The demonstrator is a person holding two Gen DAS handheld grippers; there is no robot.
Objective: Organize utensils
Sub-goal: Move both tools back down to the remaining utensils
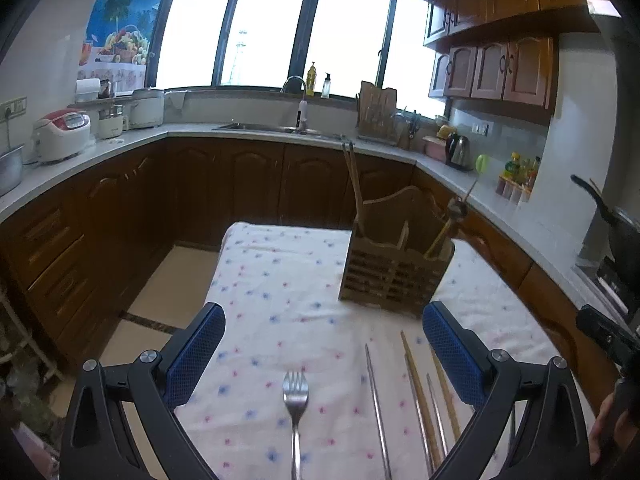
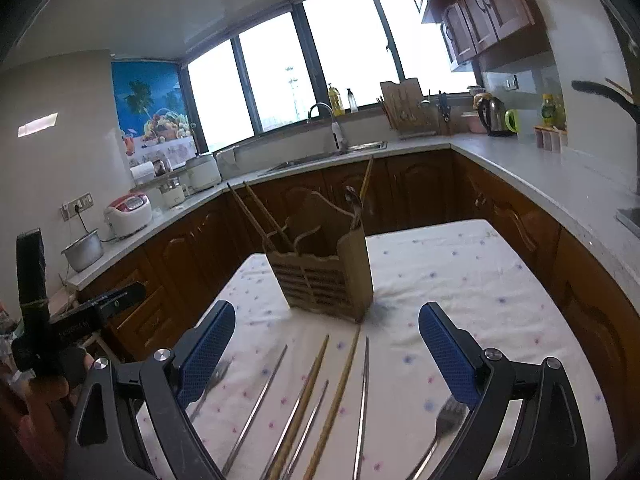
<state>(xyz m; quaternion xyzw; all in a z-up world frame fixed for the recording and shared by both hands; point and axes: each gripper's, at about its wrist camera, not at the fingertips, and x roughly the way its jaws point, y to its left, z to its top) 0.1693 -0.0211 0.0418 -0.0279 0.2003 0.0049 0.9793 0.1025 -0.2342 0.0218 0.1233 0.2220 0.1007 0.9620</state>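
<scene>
Getting ready to sort forks and sticks into the box.

Both spread wide and holding nothing: left gripper [image 1: 324,354] over a fork [image 1: 295,396], right gripper [image 2: 327,350] over chopsticks [image 2: 340,392] lying near, lined up toward the far wooden holder [image 2: 324,276] on the tablecloth [image 2: 460,272], probably for easy picking.

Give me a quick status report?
Both tongs open, empty. Steel fork, chopsticks loose on floral cloth; slatted wooden holder partly filled. Nothing blocking.
</scene>
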